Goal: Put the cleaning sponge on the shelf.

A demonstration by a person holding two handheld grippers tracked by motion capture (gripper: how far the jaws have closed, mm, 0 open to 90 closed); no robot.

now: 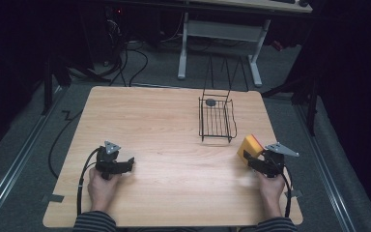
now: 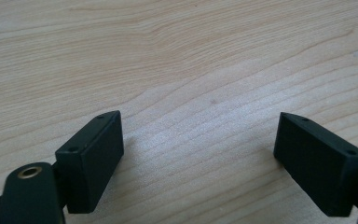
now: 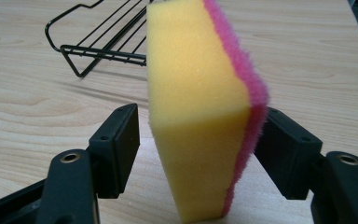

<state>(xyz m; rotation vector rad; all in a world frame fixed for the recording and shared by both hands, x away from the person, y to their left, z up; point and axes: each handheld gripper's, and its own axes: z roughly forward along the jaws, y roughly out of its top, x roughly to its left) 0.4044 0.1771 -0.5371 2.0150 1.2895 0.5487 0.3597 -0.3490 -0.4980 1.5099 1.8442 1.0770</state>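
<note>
- Right gripper view, nearest: right tool point(image 3: 203, 123) with jaws apart, astride the sponge point(image 3: 196, 116); one jaw against the pink scouring face, the other just short of the yellow foam, so not yet clamped.
- Sponge upright on a narrow side, by the right edge of the bench point(image 1: 164, 125), toward the near right corner; resting on the wood or lifted, cannot tell.
- Left tool point(image 2: 200, 140) with jaws wide apart, nothing between them, low over bare wood near the near left corner.
- Likely trouble first: contact on one side only, enough to tip the sponge flat or shove it sideways before the second jaw arrives.
- Next: soft foam, easily squashed; a grip low on the sponge, prone to letting the tall upper part sag or twist out.
- Farther off: wire rack point(image 1: 216, 121) toward the far right corner, well apart from the sponge, with a small dark disc point(image 1: 210, 102) at its far end.
- Possible snag there: thin rim wires and upright loops, apt to catch a sponge corner or a jaw on a low, hurried approach.
</note>
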